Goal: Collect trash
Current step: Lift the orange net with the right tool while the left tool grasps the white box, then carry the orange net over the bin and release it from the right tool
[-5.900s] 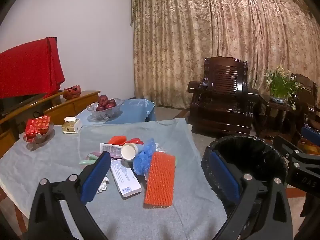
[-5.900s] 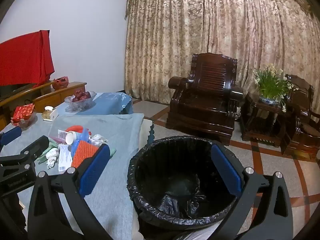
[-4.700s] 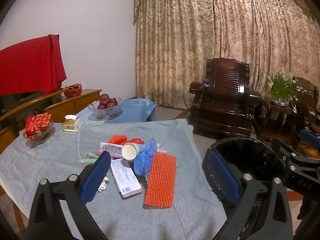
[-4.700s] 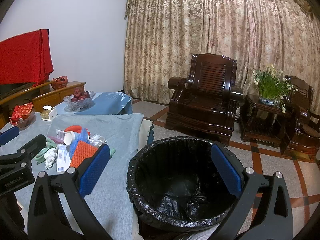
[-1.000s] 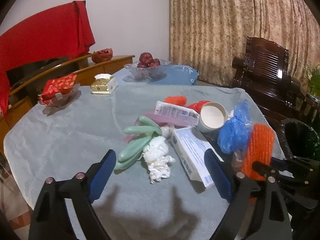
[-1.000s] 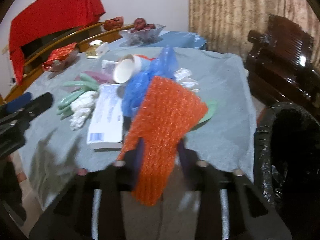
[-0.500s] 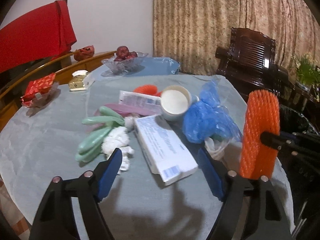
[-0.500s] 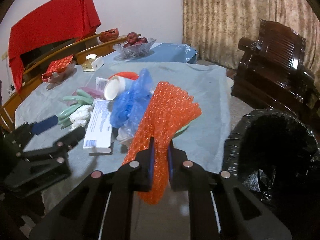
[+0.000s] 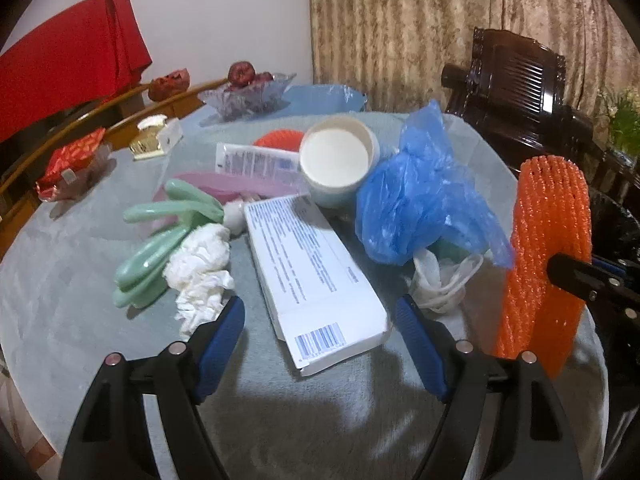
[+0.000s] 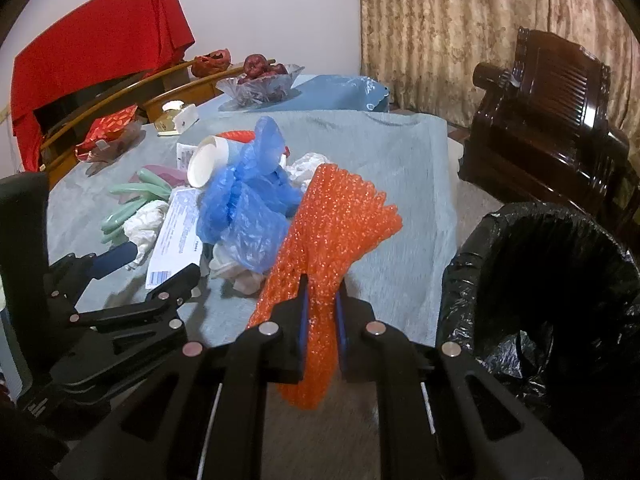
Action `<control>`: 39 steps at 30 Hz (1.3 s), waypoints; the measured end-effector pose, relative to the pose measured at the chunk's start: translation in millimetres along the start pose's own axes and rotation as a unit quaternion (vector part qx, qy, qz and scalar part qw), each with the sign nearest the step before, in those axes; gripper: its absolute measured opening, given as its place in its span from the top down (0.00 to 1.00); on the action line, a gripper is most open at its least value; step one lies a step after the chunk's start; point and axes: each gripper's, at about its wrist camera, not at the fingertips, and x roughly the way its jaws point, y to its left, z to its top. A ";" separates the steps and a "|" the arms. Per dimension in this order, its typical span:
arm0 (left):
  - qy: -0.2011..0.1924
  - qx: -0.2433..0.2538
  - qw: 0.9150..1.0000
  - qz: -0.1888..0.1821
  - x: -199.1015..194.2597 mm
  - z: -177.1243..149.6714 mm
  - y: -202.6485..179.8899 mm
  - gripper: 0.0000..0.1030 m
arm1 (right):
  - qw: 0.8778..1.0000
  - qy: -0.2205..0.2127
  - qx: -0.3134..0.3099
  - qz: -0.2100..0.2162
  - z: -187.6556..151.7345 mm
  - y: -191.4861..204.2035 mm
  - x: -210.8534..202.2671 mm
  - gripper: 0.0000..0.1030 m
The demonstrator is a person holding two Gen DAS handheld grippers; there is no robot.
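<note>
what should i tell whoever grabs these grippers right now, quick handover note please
Right gripper: shut on the orange foam net, lifted off the table, bin to its right.
Left gripper: open, empty, low over the table with the near end of the white box between its fingers.
On the grey cloth: white box, blue plastic bag, paper cup, crumpled tissue, green pieces, tube, white wad.
Done: net picked up.
Left: drop the net into the bin, then clear the rest, probably the box first.
</note>
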 end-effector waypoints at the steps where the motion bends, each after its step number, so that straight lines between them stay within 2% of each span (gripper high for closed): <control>1: 0.006 -0.002 1.000 -0.001 3.0 0.9 -0.6 0.23 | 1.000 0.002 0.001 0.000 -0.2 -0.5 1.2 0.90; 4: 0.017 -0.006 1.000 0.000 10.5 3.8 -3.0 0.19 | 1.000 0.005 0.004 0.000 -0.7 -3.5 4.4 0.90; 9: 0.042 -0.011 0.999 0.000 24.3 5.9 -2.9 0.19 | 1.000 0.010 0.005 0.000 -0.2 -4.7 8.3 0.90; 10: 0.048 -0.017 0.999 -0.004 27.0 5.3 -0.9 0.22 | 1.000 0.010 0.005 0.000 -0.3 -5.0 8.6 0.90; 12: 0.058 -0.031 0.998 -0.018 30.1 4.5 5.6 0.35 | 1.000 0.010 0.004 0.001 -0.4 -5.3 8.9 0.90; 14: 0.061 -0.044 0.997 -0.026 30.0 2.7 11.5 0.42 | 1.000 0.009 0.003 0.003 0.2 -4.2 7.9 0.90; 18: 0.049 -0.058 0.997 -0.029 22.4 3.3 22.9 0.44 | 1.000 0.003 -0.009 0.002 2.7 1.3 2.1 0.90; 28: -0.007 -0.049 0.998 -0.031 -29.1 11.1 36.0 0.45 | 1.000 -0.020 -0.017 0.006 9.6 9.3 -27.6 0.90; 39: -0.051 -0.019 0.997 -0.062 -69.9 26.1 9.7 0.45 | 0.998 -0.058 -0.007 -0.008 12.9 -4.0 -70.2 0.90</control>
